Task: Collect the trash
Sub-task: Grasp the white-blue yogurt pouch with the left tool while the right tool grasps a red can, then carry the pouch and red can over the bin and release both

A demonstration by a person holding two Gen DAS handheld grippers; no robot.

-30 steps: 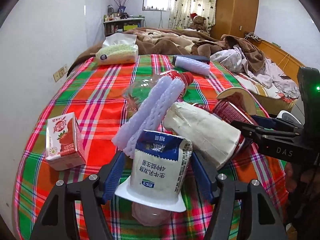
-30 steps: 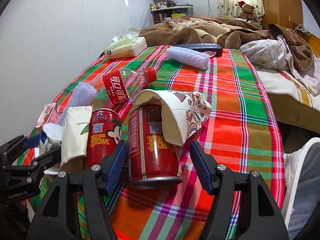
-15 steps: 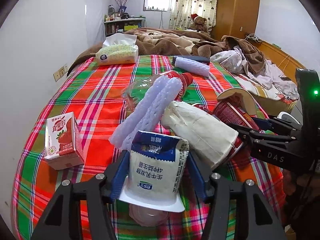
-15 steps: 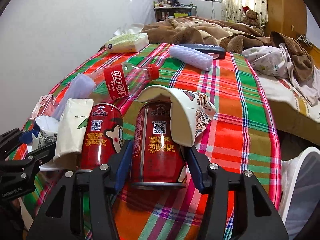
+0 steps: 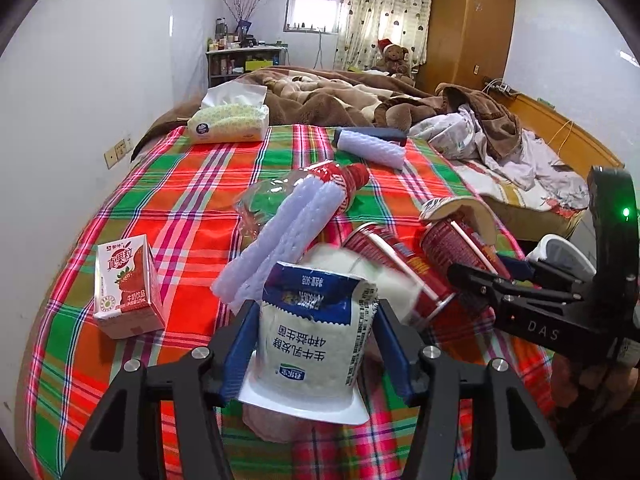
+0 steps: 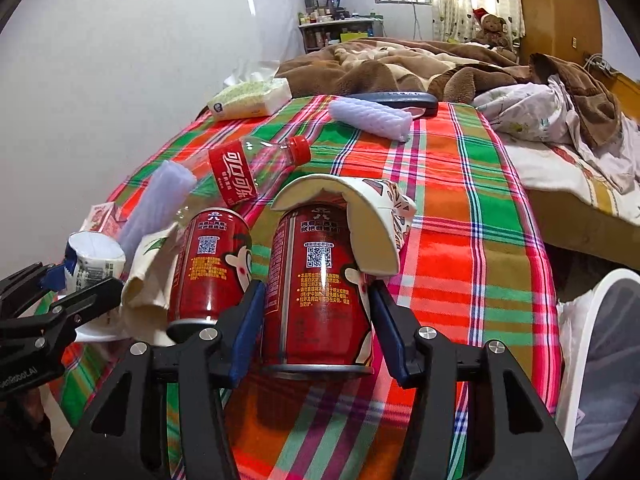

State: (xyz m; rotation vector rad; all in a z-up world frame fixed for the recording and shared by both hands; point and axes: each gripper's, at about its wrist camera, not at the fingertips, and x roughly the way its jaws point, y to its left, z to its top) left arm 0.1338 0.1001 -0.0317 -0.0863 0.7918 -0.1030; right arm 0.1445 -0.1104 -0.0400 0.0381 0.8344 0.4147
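My left gripper (image 5: 316, 344) is shut on a blue-and-white milk pouch (image 5: 314, 336), held just above the plaid tablecloth (image 5: 188, 200). My right gripper (image 6: 318, 328) is shut on a red drink can (image 6: 318, 280), with a bent paper cup (image 6: 372, 224) leaning on the can. A second red can (image 6: 210, 264), a cream paper wrapper (image 6: 146, 276), a clear cola bottle (image 6: 248, 168) and a lilac foam sleeve (image 5: 288, 232) lie between the grippers. A strawberry milk carton (image 5: 124, 286) stands at the left.
A tissue pack (image 5: 228, 122), another foam sleeve (image 5: 372, 148) and a dark flat case (image 6: 404, 98) lie at the table's far end. A bed with brown blankets (image 5: 340, 96) is behind. A white mesh bin (image 6: 600, 344) stands right of the table.
Both grippers have closed: the left onto the milk pouch, the right onto the red can. The pile has shifted slightly.
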